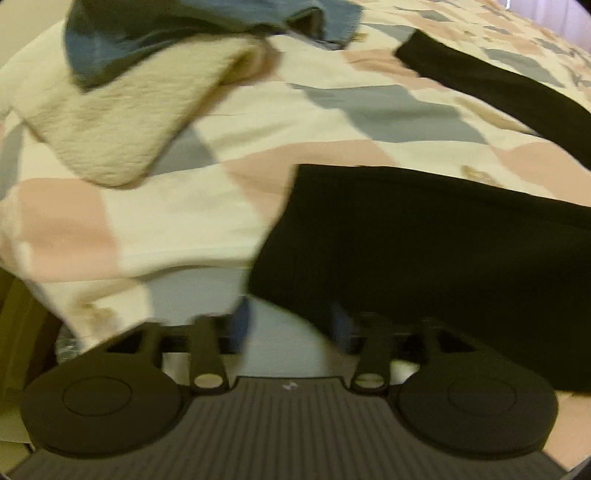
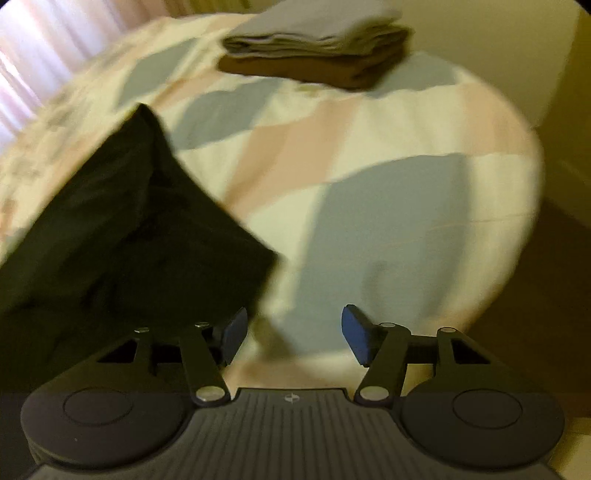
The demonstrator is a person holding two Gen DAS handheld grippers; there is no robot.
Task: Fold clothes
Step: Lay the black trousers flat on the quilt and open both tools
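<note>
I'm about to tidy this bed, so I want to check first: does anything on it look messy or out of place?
Yes. In the left wrist view a cream fleecy garment lies rumpled with a blue denim piece heaped on it, unfolded. The black garment hangs over the bed's edge. By contrast, the folded stack in the right wrist view sits neatly.

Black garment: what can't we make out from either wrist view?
- Left wrist: black garment near edge covers the left gripper fingertips; grip unclear, motion blur.
- Right wrist: garment cut off by left frame edge; type unreadable.
- Folded stack: blurred, item count unclear.
</note>
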